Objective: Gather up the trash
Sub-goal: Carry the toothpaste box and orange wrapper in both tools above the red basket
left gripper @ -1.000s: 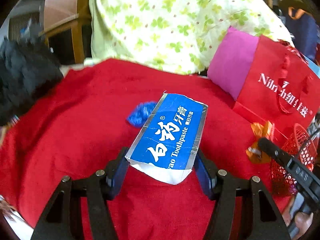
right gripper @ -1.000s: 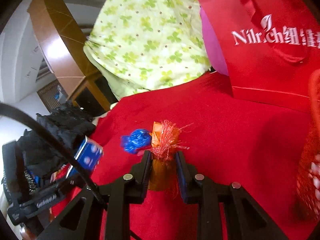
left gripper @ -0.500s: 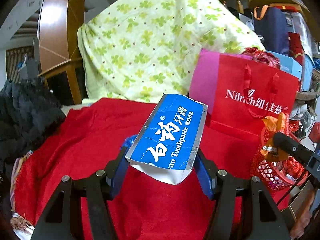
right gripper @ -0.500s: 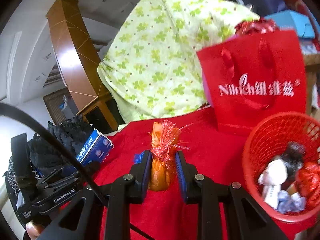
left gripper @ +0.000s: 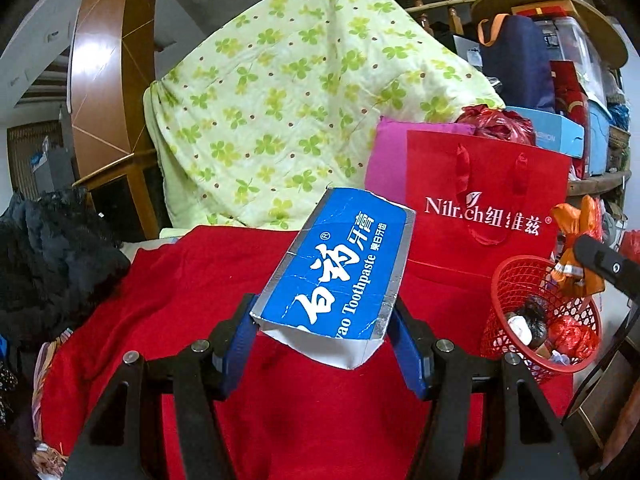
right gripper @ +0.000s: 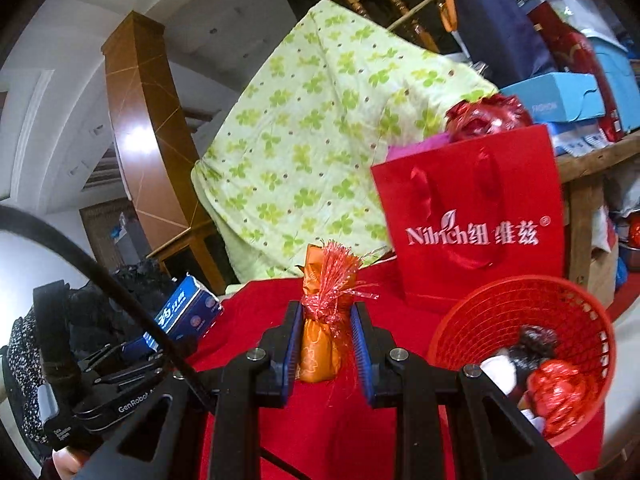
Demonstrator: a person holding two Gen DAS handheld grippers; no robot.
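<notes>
The left hand-held gripper [left gripper: 324, 340] is pinching the blue toothpaste box [left gripper: 340, 264] by its torn near end, well to the left of the red basket [left gripper: 516, 276], so the crushed card could be slipping free. The right hand-held gripper [right gripper: 326, 344] is clamping the orange wrapper [right gripper: 320, 340] just left of the basket, and its loose tinsel could be snagging the mesh rim on release.

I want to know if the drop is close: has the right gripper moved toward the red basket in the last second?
Yes. In the right wrist view the basket, earlier barely visible at the right edge, now sits just right of the right gripper, which holds the orange wrapper.
</notes>
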